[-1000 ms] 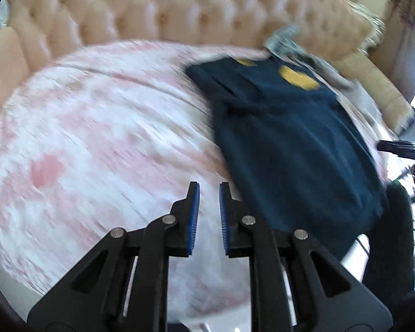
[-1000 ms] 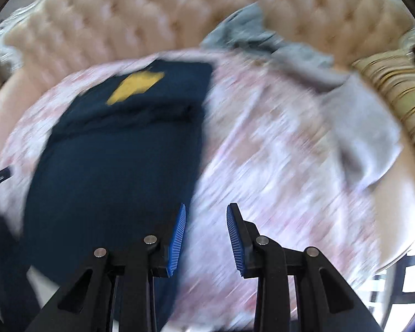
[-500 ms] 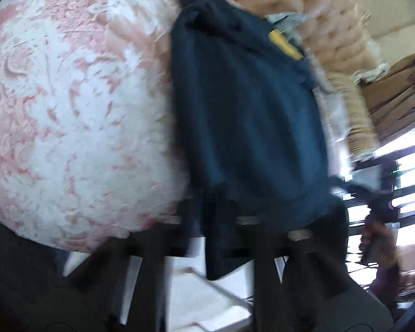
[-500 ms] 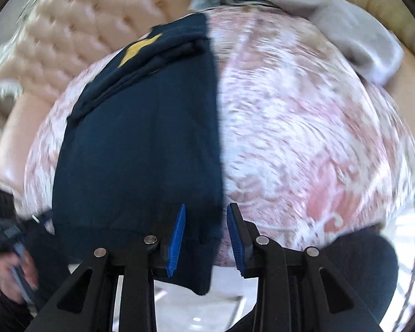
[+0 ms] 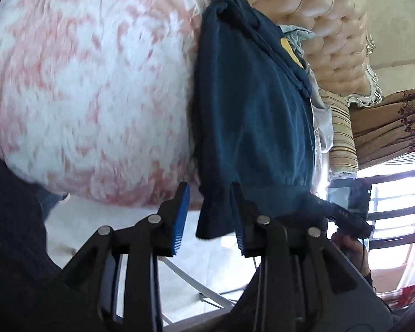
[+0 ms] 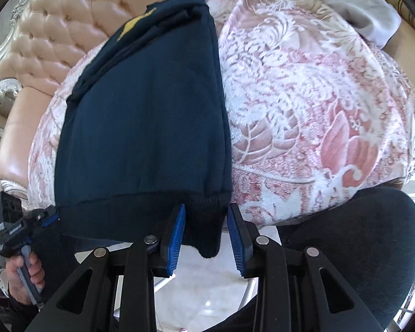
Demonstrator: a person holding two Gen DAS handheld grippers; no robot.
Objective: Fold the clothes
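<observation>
Navy sweatshirt (image 6: 141,127): we find it flat on the pink floral bedspread (image 6: 304,105), ribbed hem overhanging at six o'clock; we judge it soft, limp, medium-weight. Left gripper (image 5: 210,218), just opened, and right gripper (image 6: 206,235) stand apart astride the hem corners, our chosen holds.

The pink-and-white floral bedspread (image 6: 304,105) lies bare to the right of the navy sweatshirt (image 6: 144,116), giving open room there; in the left wrist view it is bare on the sweatshirt's other side too. The tufted headboard (image 6: 61,25) closes the far side, with grey clothing (image 6: 373,13) heaped near it. A dark-trousered knee (image 6: 359,235) crowds the near edge, just right of the hanging hem.
</observation>
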